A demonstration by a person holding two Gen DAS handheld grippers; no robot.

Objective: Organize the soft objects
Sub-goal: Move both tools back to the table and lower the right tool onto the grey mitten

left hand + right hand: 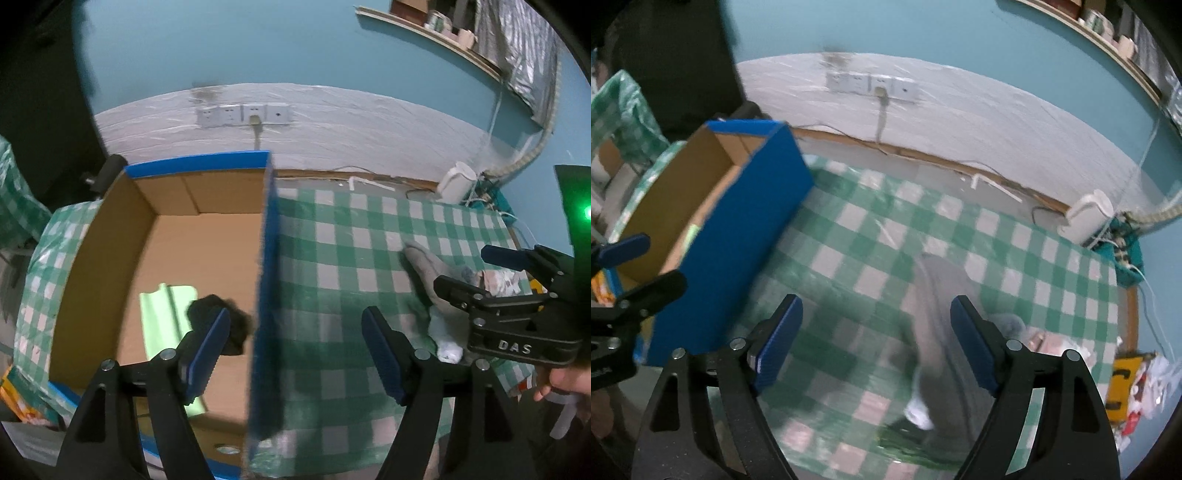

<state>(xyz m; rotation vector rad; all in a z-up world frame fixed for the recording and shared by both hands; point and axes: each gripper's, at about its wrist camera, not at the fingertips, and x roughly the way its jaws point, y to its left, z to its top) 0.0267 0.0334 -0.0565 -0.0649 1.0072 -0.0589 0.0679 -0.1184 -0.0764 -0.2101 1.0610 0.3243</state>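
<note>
The worktop (960,229), under a green check cloth, carries everything here. At its left stands the box (177,236), cardboard inside with blue walls, open at the top. On its floor lie a pale green sheet (166,306) and a dark soft lump (225,325), so some sorting looks done already.

To the right of the box, well apart from it, a grey cloth (938,314) lies stretched on the check, with something small and white (918,410) at its near end; blur makes it hard to say whether that is part of the cloth or a separate piece. More soft bits (498,280) sit just beyond it towards the worktop's right edge.

The left tongs (295,350) hang spread and empty, straddling the box's right wall. The right tongs (877,343) are also spread and empty, poised above the grey cloth, which lies under the right-hand finger rather than centred in the gap.

The step in hand seems to be reaching for the next item. That calls for shifting the right tongs over the cloth, lowering, pinching a fold, then carrying it to the box.
</note>
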